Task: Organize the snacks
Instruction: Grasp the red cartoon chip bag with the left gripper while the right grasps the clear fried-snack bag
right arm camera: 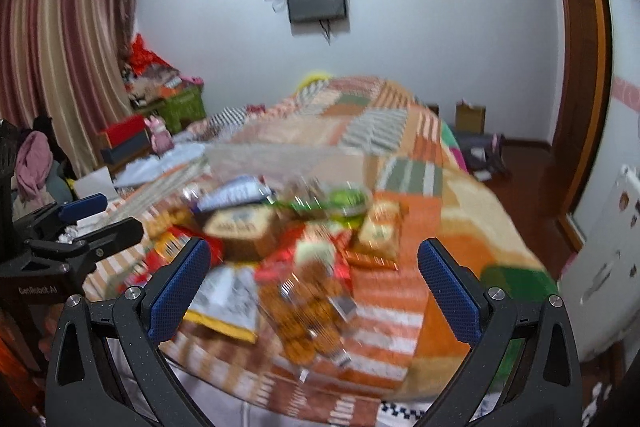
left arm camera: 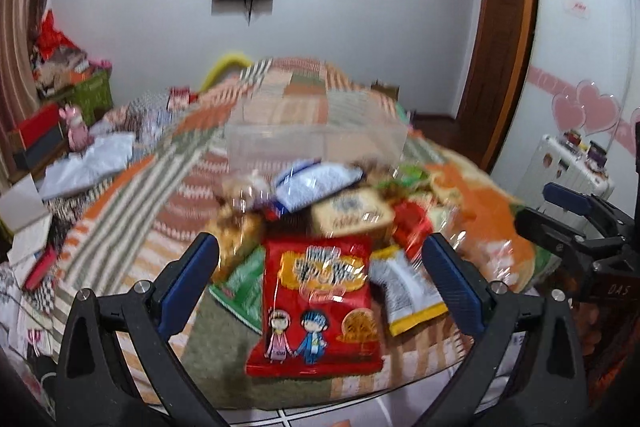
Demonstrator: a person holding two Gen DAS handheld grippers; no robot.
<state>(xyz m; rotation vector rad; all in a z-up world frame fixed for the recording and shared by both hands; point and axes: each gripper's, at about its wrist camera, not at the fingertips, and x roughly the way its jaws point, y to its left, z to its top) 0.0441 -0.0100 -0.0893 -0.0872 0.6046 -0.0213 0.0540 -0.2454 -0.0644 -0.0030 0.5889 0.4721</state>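
Bed (left arm camera: 160, 187) with a patchwork striped blanket carries everything; snacks sit in a loose heap near its foot end, both views blurred. Clear plastic bin (left arm camera: 316, 139) stands on the blanket just behind the heap, upright, open top; looks empty as far as the blur allows, no packet clearly inside it. It also shows faintly in the right wrist view (right arm camera: 280, 157).

Step looks like the very start: nothing gathered, heap not sorted, both tools only approaching. Left tool (left arm camera: 320, 279) is spread wide, gripping nothing, with the red snack bag (left arm camera: 316, 307) lying flat between and below its fingers, nearest the bed edge. Right tool (right arm camera: 316, 283) is also spread wide and empty, over a clear pack of brown biscuits (right arm camera: 308, 315).

Next move likely: drop the left tool onto the red bag, pinch an edge or the middle, lift, carry over the heap into the bin. Bag is flat and crinkly, so the fingers need to dig under or pinch a fold; it could slip.

Smaller stuff in the heap: blue-white packet (left arm camera: 320, 183) at the back touching the bin side, tan packet (left arm camera: 352, 217) mid-heap, yellow-edged white packet (left arm camera: 408, 295) just right of the red bag, green packet (left arm camera: 240, 287) partly under it on the left
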